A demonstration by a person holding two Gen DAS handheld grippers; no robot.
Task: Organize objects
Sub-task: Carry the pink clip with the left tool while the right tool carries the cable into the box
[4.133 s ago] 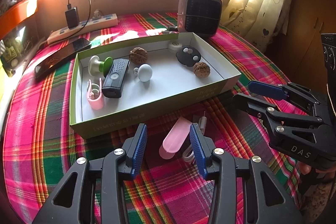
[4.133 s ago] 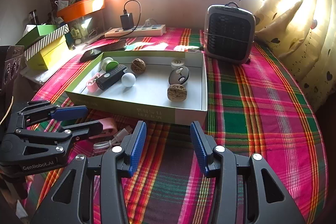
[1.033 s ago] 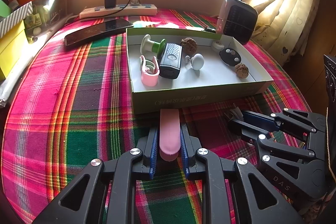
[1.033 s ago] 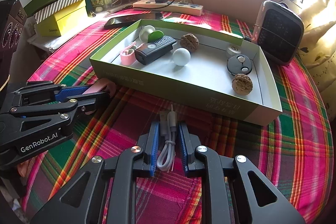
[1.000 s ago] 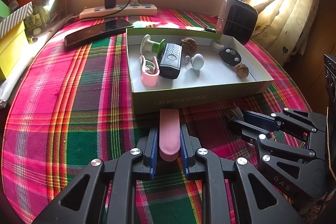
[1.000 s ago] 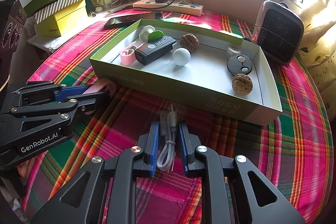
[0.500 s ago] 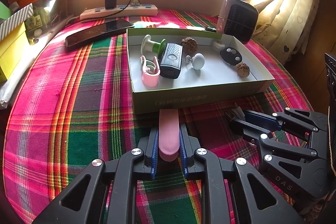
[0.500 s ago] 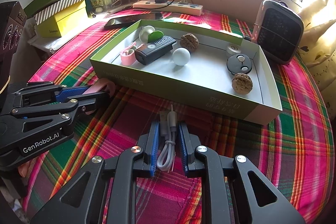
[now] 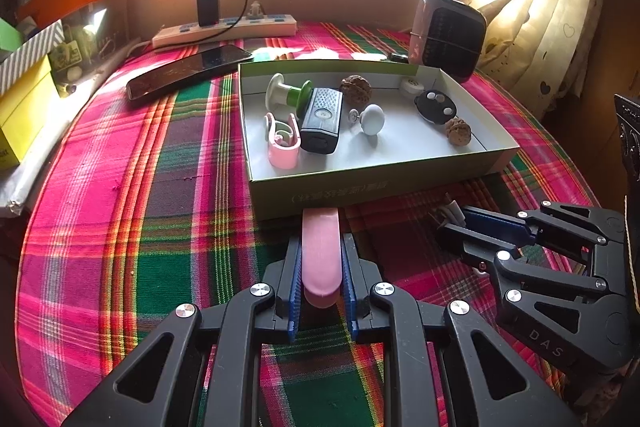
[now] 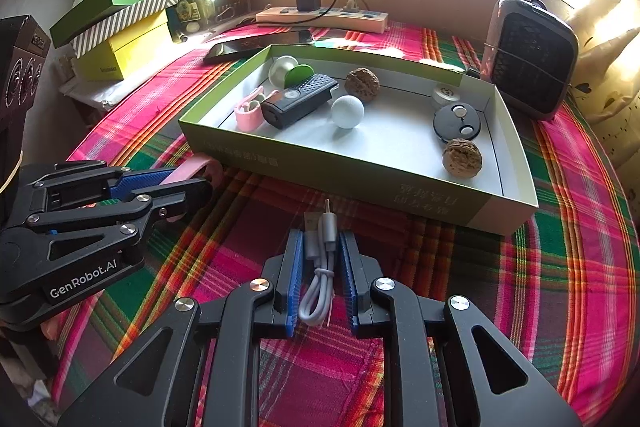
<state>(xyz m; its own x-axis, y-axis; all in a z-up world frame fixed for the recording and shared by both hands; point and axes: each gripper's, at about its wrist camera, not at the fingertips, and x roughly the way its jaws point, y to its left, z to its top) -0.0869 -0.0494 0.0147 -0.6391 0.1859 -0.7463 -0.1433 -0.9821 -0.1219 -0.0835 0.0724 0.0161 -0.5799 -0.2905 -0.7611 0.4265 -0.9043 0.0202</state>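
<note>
My left gripper (image 9: 321, 255) is shut on a flat pink case (image 9: 321, 251), held just in front of the green box's (image 9: 360, 183) near wall; it also shows in the right wrist view (image 10: 192, 173). My right gripper (image 10: 320, 247) is shut on a coiled grey USB cable (image 10: 320, 267), a little in front of the green box (image 10: 360, 183). The right gripper also shows in the left wrist view (image 9: 452, 223). The box holds two walnuts (image 9: 458, 131), a black device (image 9: 322, 119), a white ball knob (image 9: 372, 119), a pink clip (image 9: 282, 143) and a black fob (image 9: 435, 105).
A plaid cloth (image 9: 120, 187) covers the table. A phone (image 9: 188, 67) and a power strip (image 9: 224, 31) lie behind the box. A small heater (image 9: 446, 35) stands at the back right. Stacked boxes (image 10: 116, 31) sit at the left edge.
Four seconds ago both grippers were open with the case and cable on the cloth. Both are now shut on them. Over the last second both rose slightly.
</note>
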